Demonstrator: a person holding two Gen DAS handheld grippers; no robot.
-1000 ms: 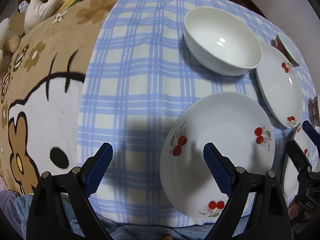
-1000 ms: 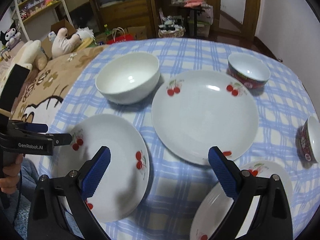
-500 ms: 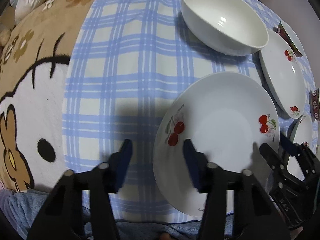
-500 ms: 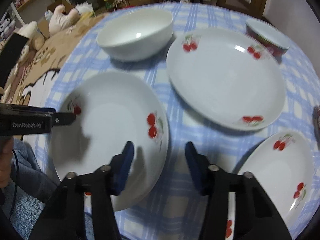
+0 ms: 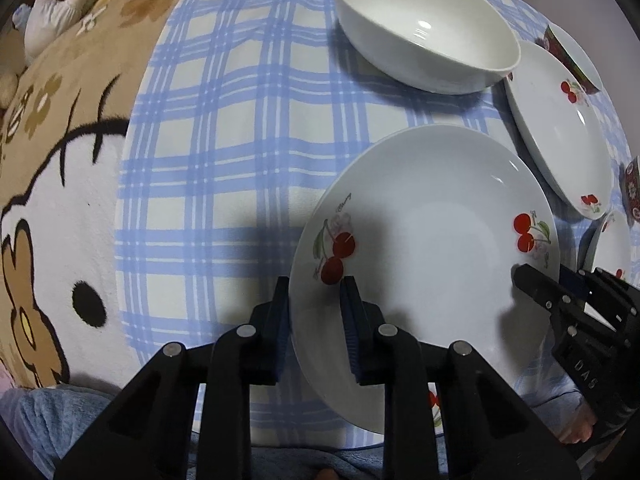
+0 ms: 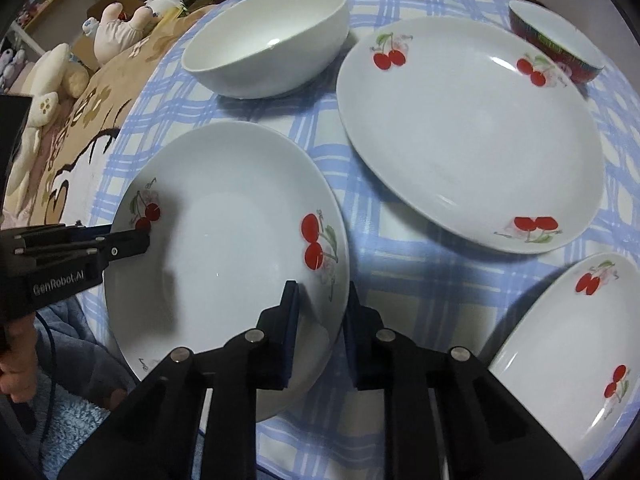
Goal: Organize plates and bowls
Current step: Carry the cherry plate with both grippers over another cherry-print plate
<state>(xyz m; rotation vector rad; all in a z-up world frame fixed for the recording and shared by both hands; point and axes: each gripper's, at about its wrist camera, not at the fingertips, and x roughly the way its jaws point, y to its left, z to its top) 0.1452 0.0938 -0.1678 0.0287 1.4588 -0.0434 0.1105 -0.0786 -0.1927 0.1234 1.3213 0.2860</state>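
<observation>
You have both tools on the same dish: the near cherry plate (image 5: 432,248) sits at the table's front edge on the blue checked cloth (image 5: 224,128), directly ahead of both sets of tongs. Your left gripper (image 5: 314,300) has its two blue-padded fingers drawn in around the plate's left rim, one finger outside the edge and one over the inner face, so it reads as pinching that rim. Your right gripper (image 6: 320,304) does the same on the opposite, right rim, near the twin cherries. The two grips face each other straight across the plate, so the line between them runs left to right through its middle, and neither hand is nearer than the other. The larger cherry plate (image 6: 468,132) lies beyond and to the right of the held one, close but apart from it, with the white bowl (image 6: 268,40) behind. Judging from that layout, the carry goes forward and rightward, and you will need both rims rising level together.
</observation>
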